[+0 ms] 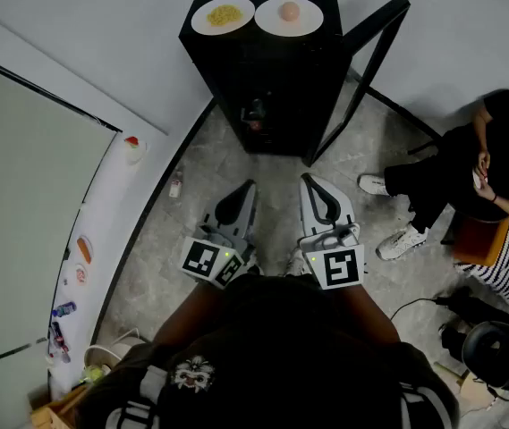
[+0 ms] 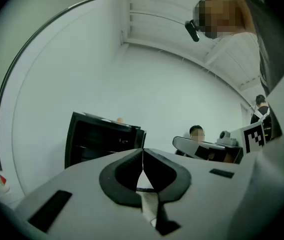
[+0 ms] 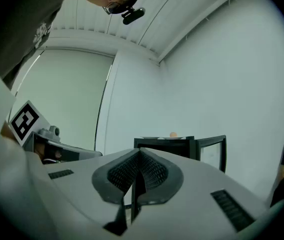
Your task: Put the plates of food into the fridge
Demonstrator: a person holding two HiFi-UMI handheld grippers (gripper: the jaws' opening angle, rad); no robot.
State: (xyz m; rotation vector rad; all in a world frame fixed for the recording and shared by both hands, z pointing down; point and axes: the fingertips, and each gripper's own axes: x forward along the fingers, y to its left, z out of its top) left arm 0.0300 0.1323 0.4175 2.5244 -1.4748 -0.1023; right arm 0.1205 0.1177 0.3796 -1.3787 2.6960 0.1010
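Both plates sit side by side on the flat top of the black fridge (image 1: 276, 79) at the upper middle of the head view, not yet inside it. The left plate (image 1: 223, 14) holds a small heap of yellow food that looks like noodles. The right plate (image 1: 289, 15) holds one round pinkish piece. They are probably parked up there so they are easy to reach from the front.

The fridge door (image 1: 375, 56) stands swung wide to the right, so the dark inside is open to the person and a plate could go straight in. Something small and dark sits on a low shelf, but I cannot tell what it is.

The left gripper (image 1: 249, 186) and right gripper (image 1: 306, 179) are held low in the centre of the frame, close together, pointing at the fridge and well apart from it. Each gripper view shows the jaws pressed together with nothing between them: the left gripper (image 2: 142, 156) with the fridge (image 2: 102, 139) at middle left, the right gripper (image 3: 138, 156) with the fridge (image 3: 166, 145) straight ahead. This looks like a ready stance ahead of the first pick, and the jaws will need to open to take a plate rim.

A seated person (image 1: 478, 164) is at the right edge, and a white ledge (image 1: 102, 231) with small items runs down the left
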